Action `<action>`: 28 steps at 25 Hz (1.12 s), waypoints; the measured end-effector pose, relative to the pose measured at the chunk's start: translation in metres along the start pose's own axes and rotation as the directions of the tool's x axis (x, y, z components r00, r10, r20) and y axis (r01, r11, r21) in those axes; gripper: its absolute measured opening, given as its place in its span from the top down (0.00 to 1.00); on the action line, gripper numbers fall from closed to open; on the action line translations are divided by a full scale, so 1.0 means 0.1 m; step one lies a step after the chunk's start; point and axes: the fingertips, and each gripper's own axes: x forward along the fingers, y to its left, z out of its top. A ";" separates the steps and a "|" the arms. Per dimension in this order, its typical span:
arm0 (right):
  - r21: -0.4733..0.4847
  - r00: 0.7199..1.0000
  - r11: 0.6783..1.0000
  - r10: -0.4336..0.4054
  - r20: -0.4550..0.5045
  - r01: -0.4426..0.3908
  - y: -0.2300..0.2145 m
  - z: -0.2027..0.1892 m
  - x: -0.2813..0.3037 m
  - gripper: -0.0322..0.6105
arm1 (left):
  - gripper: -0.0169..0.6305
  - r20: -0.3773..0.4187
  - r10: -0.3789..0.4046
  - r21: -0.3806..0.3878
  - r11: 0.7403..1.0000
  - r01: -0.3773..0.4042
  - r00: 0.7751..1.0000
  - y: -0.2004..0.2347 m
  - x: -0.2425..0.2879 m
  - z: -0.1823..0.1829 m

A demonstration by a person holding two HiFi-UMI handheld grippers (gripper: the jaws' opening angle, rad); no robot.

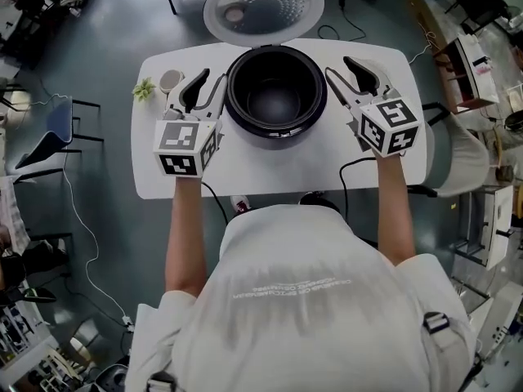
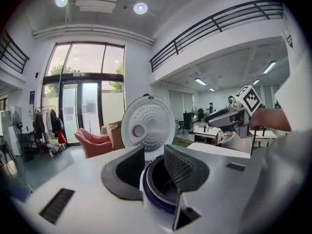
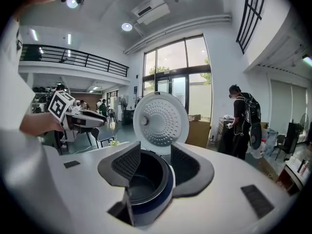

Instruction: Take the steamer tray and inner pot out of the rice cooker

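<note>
White table [image 1: 270, 174], back edge – rice cooker [image 1: 274, 140] open, inner pot [image 1: 274, 96] seated inside. Left gripper [image 1: 207, 86] and right gripper [image 1: 344, 73] flank it, jaws spread, both empty. Pot looks rigid, slick – I'd pinch 2 opposite rim points.

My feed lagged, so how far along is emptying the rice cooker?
Done: the round white lid stands open, and no steamer tray shows in the white rice cooker or on the white table. In hand: nothing; the left tongs and right tongs flank the cooker, open and empty. Left: the dark round inner pot sits in the cooker, not yet lifted out.
</note>
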 end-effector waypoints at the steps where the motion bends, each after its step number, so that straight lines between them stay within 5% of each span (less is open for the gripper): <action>1: 0.008 1.000 1.000 0.007 -0.011 -0.007 0.01 -0.04 0.04 0.62 | 0.76 -0.015 -0.001 -0.005 1.000 0.001 1.000 -0.01 0.00 -0.05; 19: 0.171 0.956 0.985 0.084 -0.283 -0.036 -0.09 -1.09 0.49 0.59 | 0.71 -0.318 -0.041 -0.152 0.988 -0.008 0.947 -0.23 0.36 -1.21; 28: 0.150 0.940 0.987 0.107 -0.323 -0.061 -0.04 -1.29 0.65 0.56 | 0.70 -0.327 -0.036 -0.214 0.976 -0.037 0.944 -0.24 0.45 -1.33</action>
